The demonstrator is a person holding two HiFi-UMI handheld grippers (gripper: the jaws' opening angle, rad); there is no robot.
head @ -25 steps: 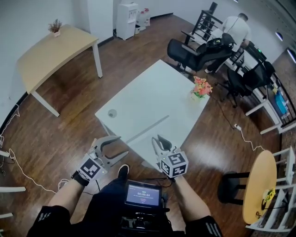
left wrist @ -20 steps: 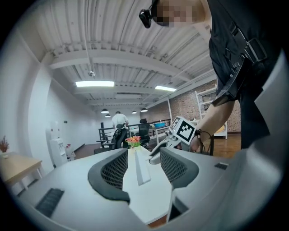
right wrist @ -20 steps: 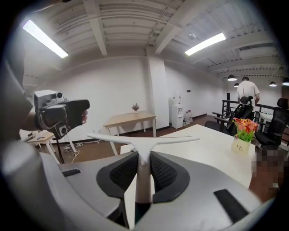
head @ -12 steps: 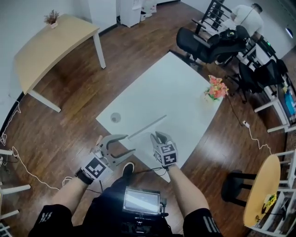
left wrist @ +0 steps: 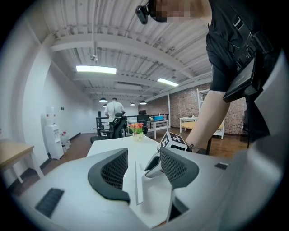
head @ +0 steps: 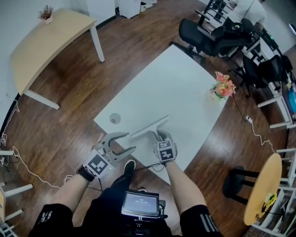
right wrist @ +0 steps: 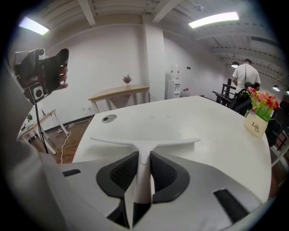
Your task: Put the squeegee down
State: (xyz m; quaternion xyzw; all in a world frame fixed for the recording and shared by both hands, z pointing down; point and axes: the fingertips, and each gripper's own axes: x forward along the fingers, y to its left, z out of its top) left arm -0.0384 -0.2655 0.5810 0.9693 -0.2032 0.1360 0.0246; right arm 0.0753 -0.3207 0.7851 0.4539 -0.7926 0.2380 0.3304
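Note:
A white squeegee (head: 149,126) hangs low over the front part of the white table (head: 185,92). My right gripper (head: 159,137) is shut on its handle. In the right gripper view the handle runs between the jaws of that gripper (right wrist: 143,159), and the long blade (right wrist: 174,143) lies crosswise just ahead, casting a close shadow. I cannot tell whether the blade touches the tabletop. My left gripper (head: 128,142) is open and holds nothing, beside the table's front left edge. From the left gripper (left wrist: 142,158) the blade (left wrist: 137,180) shows end-on, with the right gripper's marker cube (left wrist: 174,140) behind it.
A flower pot (head: 223,88) stands at the table's far right and a round cable hole (head: 114,119) at its near left corner. A wooden table (head: 41,46) is far left, office chairs (head: 208,39) and a person (head: 249,9) at the back. A round table (head: 261,190) is at right.
My right gripper has moved forward and lower over the table with the squeegee in it. The left gripper has stayed about where it was, still open.

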